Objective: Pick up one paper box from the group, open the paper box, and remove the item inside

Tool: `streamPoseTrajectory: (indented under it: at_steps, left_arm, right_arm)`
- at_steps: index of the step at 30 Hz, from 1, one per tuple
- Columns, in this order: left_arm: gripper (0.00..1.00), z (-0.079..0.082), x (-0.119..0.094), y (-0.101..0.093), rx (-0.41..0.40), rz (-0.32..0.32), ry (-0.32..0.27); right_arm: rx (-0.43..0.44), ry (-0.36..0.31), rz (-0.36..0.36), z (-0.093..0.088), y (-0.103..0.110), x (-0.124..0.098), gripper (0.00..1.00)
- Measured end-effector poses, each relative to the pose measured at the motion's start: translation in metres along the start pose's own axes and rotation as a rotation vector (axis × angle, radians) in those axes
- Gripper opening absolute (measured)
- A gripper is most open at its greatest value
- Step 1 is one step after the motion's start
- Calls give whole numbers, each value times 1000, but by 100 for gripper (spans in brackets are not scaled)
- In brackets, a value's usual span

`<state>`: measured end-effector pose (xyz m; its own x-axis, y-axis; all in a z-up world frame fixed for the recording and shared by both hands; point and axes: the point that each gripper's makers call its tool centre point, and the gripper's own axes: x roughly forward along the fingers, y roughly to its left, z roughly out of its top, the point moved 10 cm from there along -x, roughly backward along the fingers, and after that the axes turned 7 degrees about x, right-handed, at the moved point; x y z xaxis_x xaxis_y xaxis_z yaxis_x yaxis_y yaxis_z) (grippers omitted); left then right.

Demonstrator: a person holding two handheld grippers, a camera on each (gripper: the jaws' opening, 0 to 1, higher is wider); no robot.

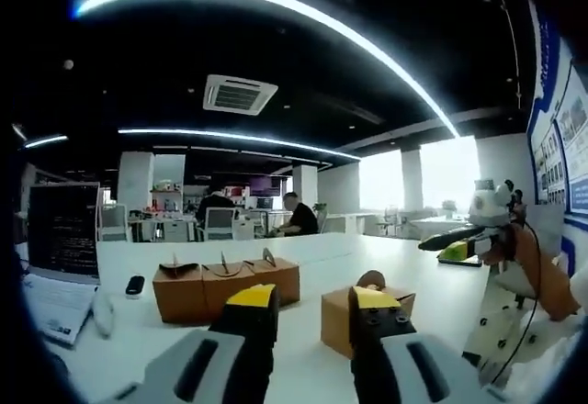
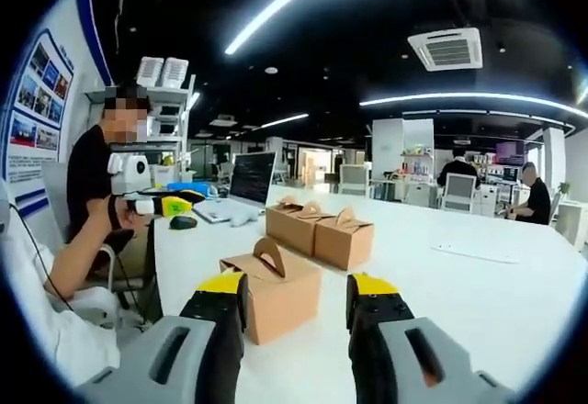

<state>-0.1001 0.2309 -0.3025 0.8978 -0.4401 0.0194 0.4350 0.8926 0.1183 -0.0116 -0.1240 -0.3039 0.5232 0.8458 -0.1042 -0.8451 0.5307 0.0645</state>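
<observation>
Your room is a wide open-plan office under a black ceiling with long curved light strips, and a ceiling air unit [image 1: 239, 93] sits upper centre of the left gripper view. The white worktop [image 2: 478, 294] spreads across the lower half of both views.

In the left gripper view, your left hand-held gripper [image 1: 312, 308] rises from the bottom edge, its yellow-tipped jaws released with a clear gap, grasping nothing. Just past its right jaw stands the single paper box [image 1: 342, 317], touching neither jaw as far as you can tell. In the right gripper view, your right hand-held gripper [image 2: 296, 298] is likewise spread apart and empty; the same single paper box [image 2: 276, 294] stands left of centre, partly behind the left jaw, its looped handle upright and its long side running from lower left to upper right.

The group of three paper boxes [image 1: 225, 285] stands in a touching row left of centre in the left gripper view, handles up, the row running left to right. A laptop [image 1: 60, 257] sits at the left edge with a dark mouse [image 1: 135, 286] beside it. Seated people [image 2: 528, 197] work at far desks.
</observation>
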Motion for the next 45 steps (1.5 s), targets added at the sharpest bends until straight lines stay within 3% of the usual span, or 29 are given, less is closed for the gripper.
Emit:
streamPoseTrajectory:
  at_steps: [8, 16, 33, 38, 45]
  left_arm:
    - [31, 11, 3, -18, 147, -19, -1]
    - [31, 17, 11, -27, 183, -9, 28]
    - [29, 26, 22, -42, 234, -48, 42]
    - [29, 25, 29, -53, 300, -74, 63]
    - [27, 18, 44, -67, 406, -95, 147]
  right_arm:
    - [-3, -2, 1, 0, 2, -1, 43]
    - [-1, -5, -2, 1, 2, -3, 43]
    - [-1, -4, -2, 2, 3, -2, 43]
    - [-3, -3, 3, 1, 4, -2, 43]
    - [-3, -3, 4, 2, 3, -2, 43]
